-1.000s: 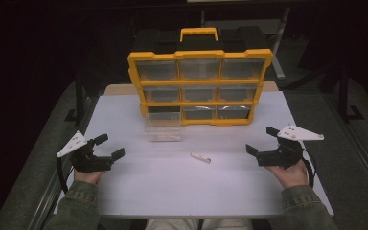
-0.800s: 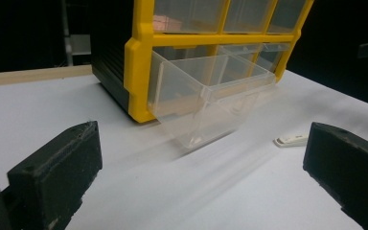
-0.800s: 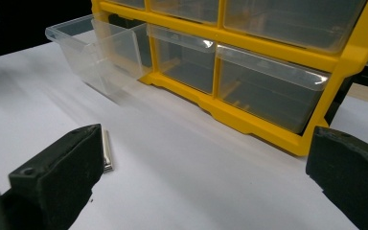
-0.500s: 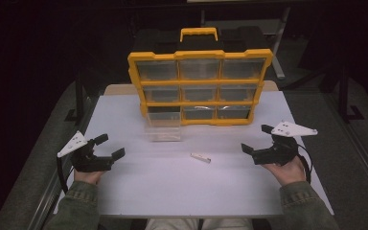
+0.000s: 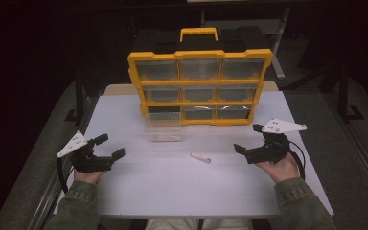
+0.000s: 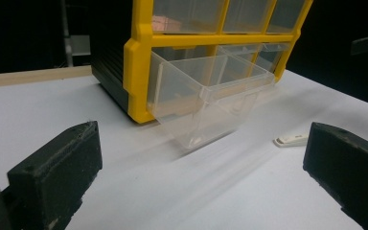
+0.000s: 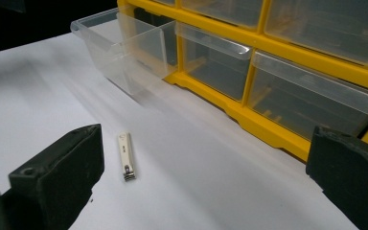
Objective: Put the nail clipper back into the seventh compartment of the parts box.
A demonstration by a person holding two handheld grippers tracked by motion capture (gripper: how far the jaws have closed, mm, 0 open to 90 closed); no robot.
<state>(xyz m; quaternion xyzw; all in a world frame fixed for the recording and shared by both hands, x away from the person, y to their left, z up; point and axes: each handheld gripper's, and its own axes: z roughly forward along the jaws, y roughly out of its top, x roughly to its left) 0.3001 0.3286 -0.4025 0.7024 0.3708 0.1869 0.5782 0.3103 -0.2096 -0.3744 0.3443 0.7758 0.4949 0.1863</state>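
While the yellow drawer cabinet [image 5: 200,86] stands upright at the back of the white table [image 5: 172,191], its bottom-left clear drawer [image 5: 163,128] is pulled out toward the person, and a small nail clipper [image 5: 200,156] lies flat on the table in front of it. Both the left gripper [image 5: 106,147] and right gripper [image 5: 249,139] have jaws wide apart, holding nothing, resting well out to either side of the clipper.

The yellow organizer [image 6: 139,72] is cut off by the top edge in both gripper views, so its upper drawers go unseen. What its closed drawers hold cannot be told through the cloudy plastic. In front of it, the small nail clipper [image 5: 200,157] is too tiny from the high view to show detail, and the left gripper view half hides it behind a jaw.
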